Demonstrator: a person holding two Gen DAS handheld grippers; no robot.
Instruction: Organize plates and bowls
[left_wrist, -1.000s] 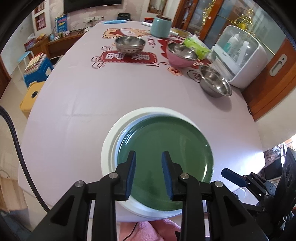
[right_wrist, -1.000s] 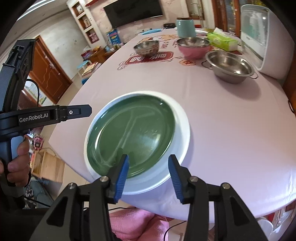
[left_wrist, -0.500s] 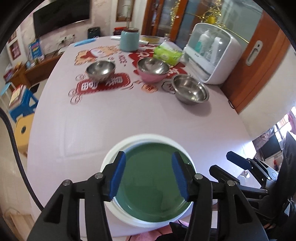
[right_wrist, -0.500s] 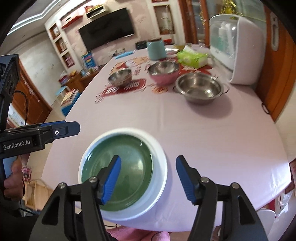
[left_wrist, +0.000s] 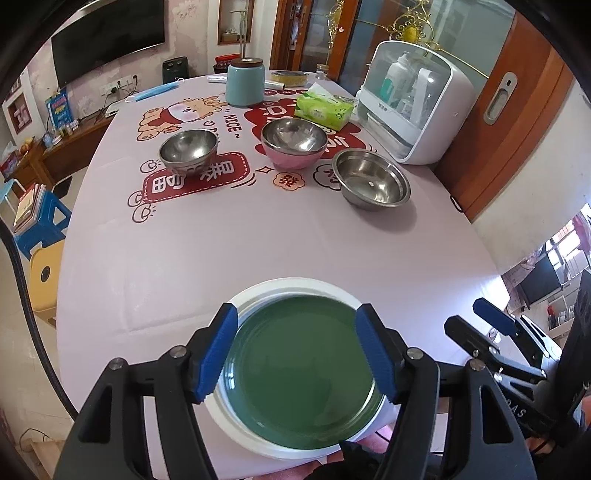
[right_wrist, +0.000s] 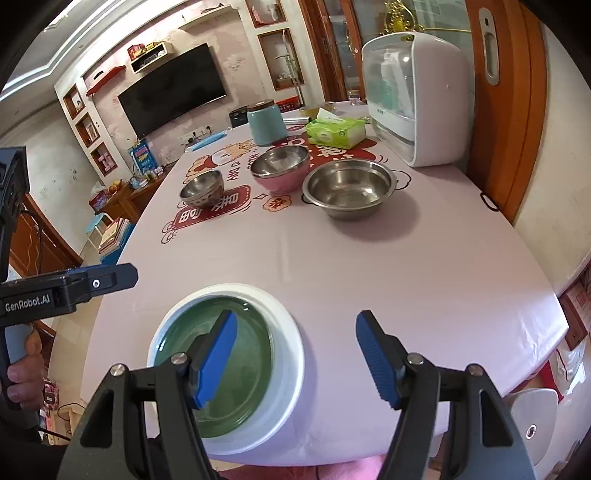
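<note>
**Mia:** What is on the far left of the table (left_wrist: 155, 266)?

**Ben:** A small steel bowl (left_wrist: 188, 150). It sits on a red sign printed on the cloth. Next to it, a bit to the right, is a pink bowl (left_wrist: 294, 145) that is shiny steel inside. Then comes a wide steel bowl (left_wrist: 371, 181). The three bowls stand near each other in a row, but they do not touch.

**Mia:** And behind them?

**Ben:** A blue jar (left_wrist: 245, 82) with a dark lid, a green tissue pack (left_wrist: 325, 110), and a white box with a clear front (left_wrist: 413, 101) at the right edge.

**Mia:** Where are the plates?

**Ben:** At the near edge of the table. A green plate (left_wrist: 301, 363) lies inside a bigger white plate (left_wrist: 280, 286). They are well apart from the bowls.

**Mia:** What is the left gripper (left_wrist: 303, 354) doing?

**Ben:** It hangs above the plates, pointing down. Its jaws have just been opening, and now they are wide apart. The blue pads (left_wrist: 218, 350) hold nothing. The green plate shows between them, but it lies below on the table.

**Mia:** And the right gripper (right_wrist: 297, 356)?

**Ben:** It is over the near edge too, a little right of the plates. Its jaws have just opened as well, and they stand wide with nothing in them. In its own view, the left pad is in front of the green plate and the right pad is in front of bare cloth.

**Mia:** Does anyone show?

**Ben:** A hand (right_wrist: 22, 373) on the left gripper's handle, at the left side of the right view.
</note>
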